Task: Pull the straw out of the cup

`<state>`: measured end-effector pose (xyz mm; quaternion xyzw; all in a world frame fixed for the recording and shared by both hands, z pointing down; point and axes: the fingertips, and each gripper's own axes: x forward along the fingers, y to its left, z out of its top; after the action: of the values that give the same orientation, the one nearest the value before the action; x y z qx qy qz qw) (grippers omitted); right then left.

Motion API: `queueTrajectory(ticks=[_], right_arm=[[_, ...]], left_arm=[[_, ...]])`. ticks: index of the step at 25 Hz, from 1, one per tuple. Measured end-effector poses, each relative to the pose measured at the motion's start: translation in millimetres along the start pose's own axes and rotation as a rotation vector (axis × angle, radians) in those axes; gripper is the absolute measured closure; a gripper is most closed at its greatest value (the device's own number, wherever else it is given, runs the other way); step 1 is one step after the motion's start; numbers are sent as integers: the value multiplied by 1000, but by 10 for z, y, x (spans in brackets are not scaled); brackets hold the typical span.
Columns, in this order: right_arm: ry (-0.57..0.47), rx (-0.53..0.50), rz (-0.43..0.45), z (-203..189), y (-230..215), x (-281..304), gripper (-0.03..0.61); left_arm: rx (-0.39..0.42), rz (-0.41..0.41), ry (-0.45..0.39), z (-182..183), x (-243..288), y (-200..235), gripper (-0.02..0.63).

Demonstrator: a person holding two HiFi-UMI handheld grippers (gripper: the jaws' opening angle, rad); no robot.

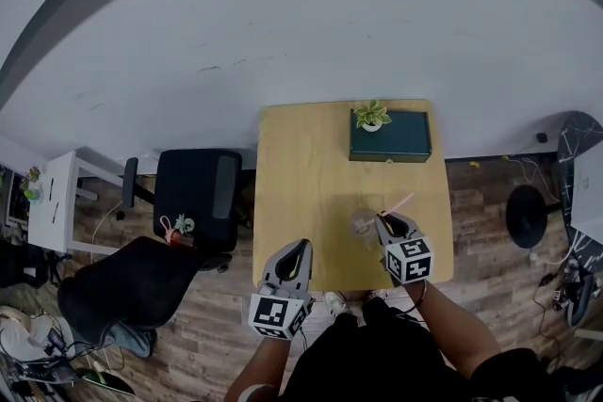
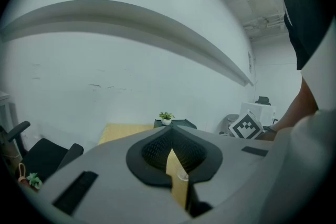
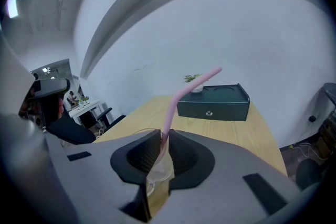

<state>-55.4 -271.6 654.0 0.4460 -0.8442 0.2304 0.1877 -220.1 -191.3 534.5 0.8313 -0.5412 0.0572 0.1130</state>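
A clear plastic cup stands near the front right of the wooden table. A pink bent straw rises out of it and leans to the right. My right gripper is at the cup's rim. In the right gripper view the right gripper is shut on the straw just above the cup. My left gripper hovers over the table's front edge, left of the cup and apart from it. In its own view the left gripper is shut with nothing in it.
A dark green box with a small potted plant on it sits at the table's far edge. A black office chair stands left of the table, a black stool to the right. A white wall lies beyond.
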Motion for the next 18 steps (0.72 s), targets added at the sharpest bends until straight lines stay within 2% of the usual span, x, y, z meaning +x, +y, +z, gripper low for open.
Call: queueTrajectory(ticks=[3,11,18], right_arm=[[-7,-10,0,41,38,-23,526],[-44,-14,20,179,86,-131,528],[-103,-56,35,405,150,-332,528]], left_arm=[[0,4,-4,8,-21,1,595],[5,-6,-4,12,-25,-45,595],[3,-6,-10,41,-30,-71,595]])
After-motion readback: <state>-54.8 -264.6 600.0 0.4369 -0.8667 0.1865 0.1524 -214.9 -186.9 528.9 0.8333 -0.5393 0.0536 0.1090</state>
